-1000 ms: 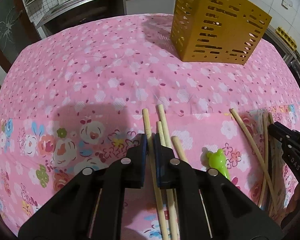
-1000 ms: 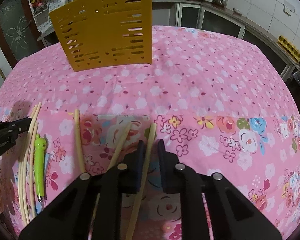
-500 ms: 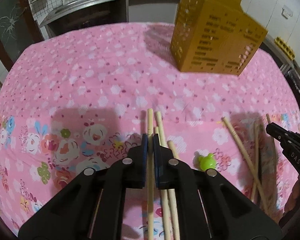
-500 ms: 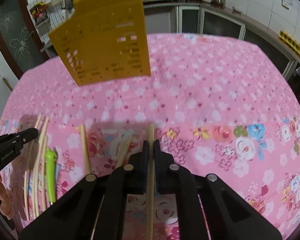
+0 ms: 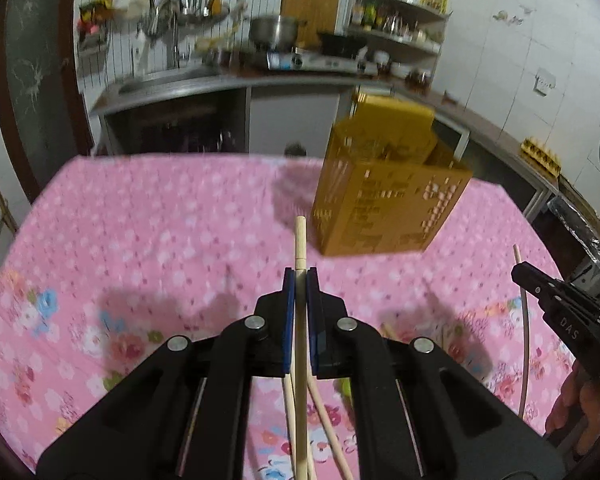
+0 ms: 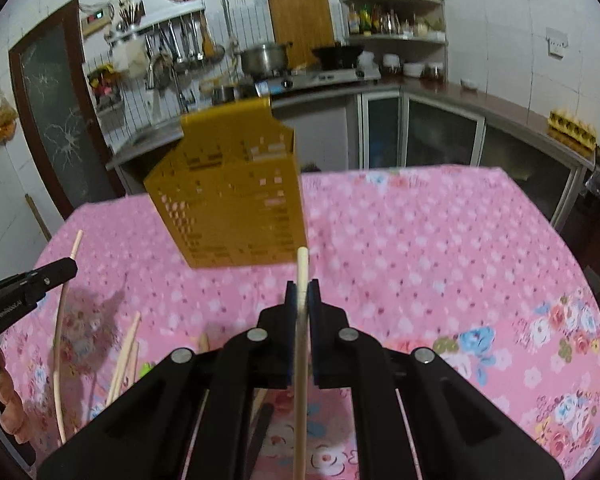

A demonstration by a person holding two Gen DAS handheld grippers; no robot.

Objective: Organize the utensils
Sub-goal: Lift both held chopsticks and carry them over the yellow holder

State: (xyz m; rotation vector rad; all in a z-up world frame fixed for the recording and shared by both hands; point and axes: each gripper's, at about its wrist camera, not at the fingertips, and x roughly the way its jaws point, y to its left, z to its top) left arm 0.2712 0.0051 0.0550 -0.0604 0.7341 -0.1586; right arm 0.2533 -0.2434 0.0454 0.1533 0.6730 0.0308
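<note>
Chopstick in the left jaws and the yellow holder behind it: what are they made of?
Chopstick: probably bamboo or pale wood, judging by its matte, unpainted tan shaft with a turned groove near the end. Yellow utensil holder: looks like moulded plastic, with uniform mustard colour and thin walls punched with slots.

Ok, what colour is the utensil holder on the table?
Mustard yellow, with rows of slot holes; the utensil holder shows best in the right wrist view.

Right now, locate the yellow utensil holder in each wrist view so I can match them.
Left wrist view: yellow utensil holder stands upper right of centre, on the pink tablecloth.
Right wrist view: the holder stands upper left of centre.
Shared landmark: the steel pot on the counter behind.
</note>
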